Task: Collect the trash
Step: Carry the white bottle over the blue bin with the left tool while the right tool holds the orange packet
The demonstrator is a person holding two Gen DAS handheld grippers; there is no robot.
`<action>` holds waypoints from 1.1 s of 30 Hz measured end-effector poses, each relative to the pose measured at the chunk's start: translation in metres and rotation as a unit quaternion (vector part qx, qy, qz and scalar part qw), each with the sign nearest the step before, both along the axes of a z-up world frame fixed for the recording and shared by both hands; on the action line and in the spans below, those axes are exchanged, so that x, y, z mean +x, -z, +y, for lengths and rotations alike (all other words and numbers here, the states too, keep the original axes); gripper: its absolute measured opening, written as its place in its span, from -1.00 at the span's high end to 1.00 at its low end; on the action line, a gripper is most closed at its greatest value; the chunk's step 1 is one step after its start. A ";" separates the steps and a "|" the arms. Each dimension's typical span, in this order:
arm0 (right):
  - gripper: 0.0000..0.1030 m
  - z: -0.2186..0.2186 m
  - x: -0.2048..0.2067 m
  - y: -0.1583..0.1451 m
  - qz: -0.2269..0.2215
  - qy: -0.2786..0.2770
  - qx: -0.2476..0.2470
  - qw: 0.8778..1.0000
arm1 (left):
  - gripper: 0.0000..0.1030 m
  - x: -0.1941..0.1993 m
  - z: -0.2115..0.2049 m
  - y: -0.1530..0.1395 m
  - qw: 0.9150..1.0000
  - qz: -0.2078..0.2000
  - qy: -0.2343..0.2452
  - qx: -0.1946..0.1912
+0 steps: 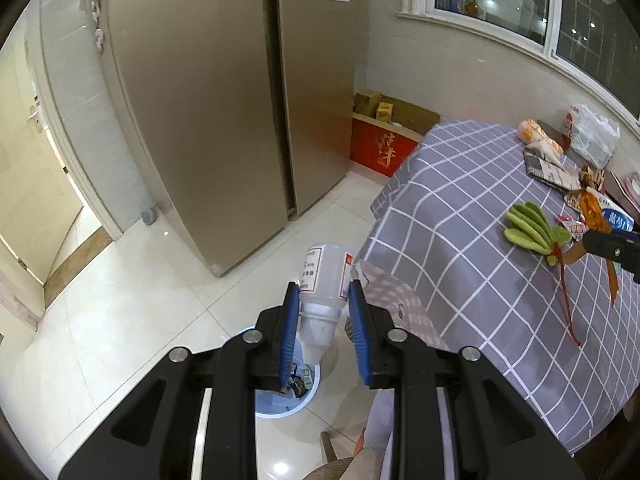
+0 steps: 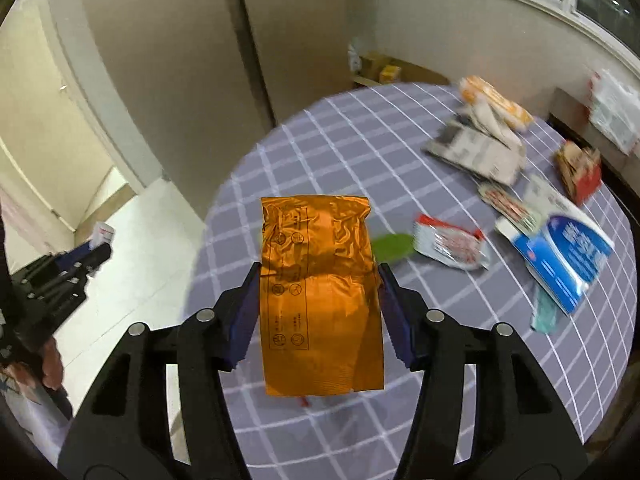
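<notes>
Pinching a white bottle (image 1: 325, 276) above the bin (image 1: 308, 394) on the floor, the left tongs (image 1: 324, 300) hold level while the right tongs (image 2: 318, 280) clamp an orange wrapper (image 2: 320, 292) over the counter (image 2: 360, 152).

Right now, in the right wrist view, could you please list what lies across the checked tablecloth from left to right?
Crinkled orange foil packet held in the right gripper → green leaf-shaped piece → red-and-white torn wrapper → blue-and-white flat carton.
</notes>
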State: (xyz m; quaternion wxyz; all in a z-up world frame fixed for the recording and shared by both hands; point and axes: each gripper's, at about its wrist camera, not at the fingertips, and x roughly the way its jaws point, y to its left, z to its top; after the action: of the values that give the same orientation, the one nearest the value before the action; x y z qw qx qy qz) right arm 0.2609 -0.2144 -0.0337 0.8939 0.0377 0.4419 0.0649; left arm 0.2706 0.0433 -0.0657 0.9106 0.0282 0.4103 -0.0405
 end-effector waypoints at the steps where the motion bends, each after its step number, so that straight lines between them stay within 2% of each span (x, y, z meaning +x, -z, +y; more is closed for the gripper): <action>1: -0.07 0.006 0.002 -0.002 -0.002 -0.007 -0.001 1.000 | 0.52 -0.001 0.004 -0.001 1.000 -0.002 -0.004 0.000; 12: -0.07 0.094 0.020 0.000 0.005 -0.102 0.015 0.995 | 0.52 -0.013 0.045 -0.003 0.998 -0.001 -0.059 0.006; 15: -0.07 0.105 0.026 0.004 0.010 -0.110 0.019 0.994 | 0.52 -0.015 0.055 -0.001 0.997 0.002 -0.071 0.003; 20: -0.07 0.094 0.031 0.000 0.011 -0.089 0.029 0.996 | 0.52 -0.015 0.064 0.002 0.997 0.005 -0.080 -0.001; 25: -0.07 0.061 0.026 -0.022 -0.012 -0.054 0.033 0.998 | 0.52 -0.012 0.061 0.001 0.997 0.001 -0.073 -0.008; 30: -0.07 0.051 0.024 -0.050 -0.038 -0.051 0.021 0.998 | 0.52 -0.013 0.058 -0.008 0.998 -0.010 -0.066 -0.012; 33: -0.07 0.044 0.024 -0.055 -0.046 -0.044 0.013 0.998 | 0.52 -0.014 0.054 -0.014 0.998 -0.017 -0.058 -0.010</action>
State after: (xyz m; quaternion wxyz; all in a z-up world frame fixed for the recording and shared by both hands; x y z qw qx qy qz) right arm 0.2846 -0.1702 0.0216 0.9088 0.0267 0.4011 0.1119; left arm 0.2567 0.0970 -0.0521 0.9186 -0.0042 0.3951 0.0088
